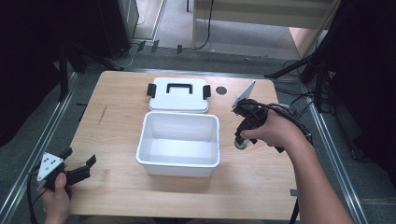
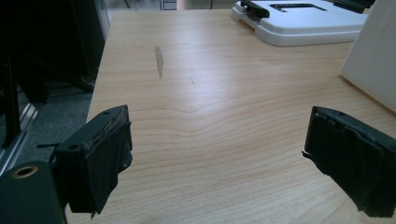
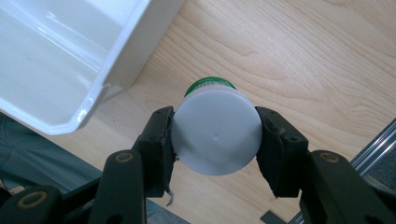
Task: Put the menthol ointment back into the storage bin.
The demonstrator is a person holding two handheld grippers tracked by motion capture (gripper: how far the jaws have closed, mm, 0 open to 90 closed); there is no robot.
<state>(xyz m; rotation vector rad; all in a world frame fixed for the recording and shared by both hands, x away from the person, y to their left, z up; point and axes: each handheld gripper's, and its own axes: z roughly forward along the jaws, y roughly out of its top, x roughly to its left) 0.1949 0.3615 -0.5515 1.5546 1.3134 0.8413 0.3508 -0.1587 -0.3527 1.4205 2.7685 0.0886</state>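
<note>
While the right gripper (image 3: pixel 215 140) points down, pinching a white-capped bottle (image 3: pixel 215 135) beside the bin (image 1: pixel 179 164) rim, the left gripper (image 2: pixel 215 163) rests spread. Bare table (image 2: pixel 210 93) lies ahead of it.

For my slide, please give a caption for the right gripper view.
Right gripper clamps a white-capped bottle beside the open white box.

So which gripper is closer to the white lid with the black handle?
The right gripper. It sits just beyond the lid's right end, clamped on a white-capped bottle beside the white box. The left gripper is open at the table's near-left corner, farther away.
</note>
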